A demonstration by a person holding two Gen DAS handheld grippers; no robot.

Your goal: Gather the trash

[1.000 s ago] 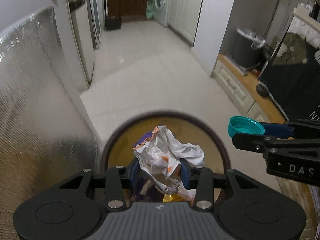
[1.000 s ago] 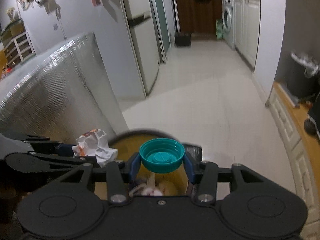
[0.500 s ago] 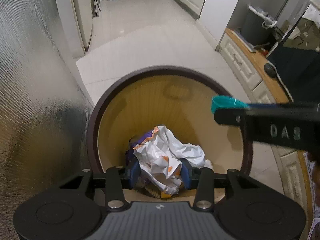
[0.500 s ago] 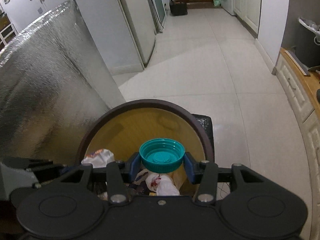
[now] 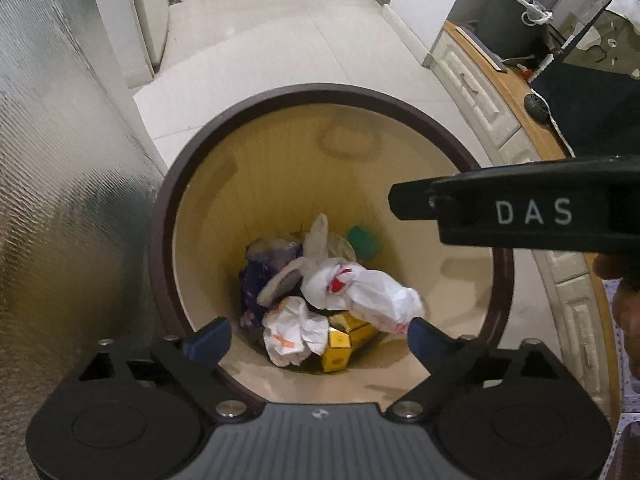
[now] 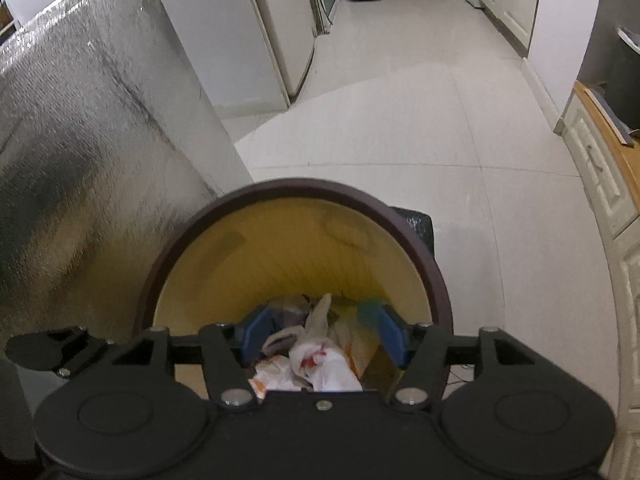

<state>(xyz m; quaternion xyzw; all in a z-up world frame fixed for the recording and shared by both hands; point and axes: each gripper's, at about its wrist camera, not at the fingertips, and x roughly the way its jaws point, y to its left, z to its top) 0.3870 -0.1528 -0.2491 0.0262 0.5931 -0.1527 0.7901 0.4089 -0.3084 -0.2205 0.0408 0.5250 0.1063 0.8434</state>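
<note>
A round trash bin with a brown rim (image 5: 304,92) and a yellow inside stands on the floor below both grippers; it also shows in the right wrist view (image 6: 416,240). My left gripper (image 5: 320,340) is open and empty above the bin. The crumpled white and orange paper (image 5: 292,336) lies in the bin on other trash. My right gripper (image 6: 322,334) is open and empty over the bin; it crosses the left wrist view (image 5: 520,216) from the right. The teal bottle cap (image 5: 362,240) is blurred, deep in the bin against the far wall; in the right wrist view (image 6: 370,307) it is a teal smear.
A silver foil-covered panel (image 5: 60,200) stands close on the left of the bin. White tiled floor (image 6: 400,100) stretches ahead. White cabinets with a wooden top (image 5: 492,92) run along the right. A fridge (image 6: 276,32) stands at the back left.
Both grippers opened. The crumpled paper dropped from the left gripper and the teal cap from the right into the bin. Both views tilted further down into the bin.
</note>
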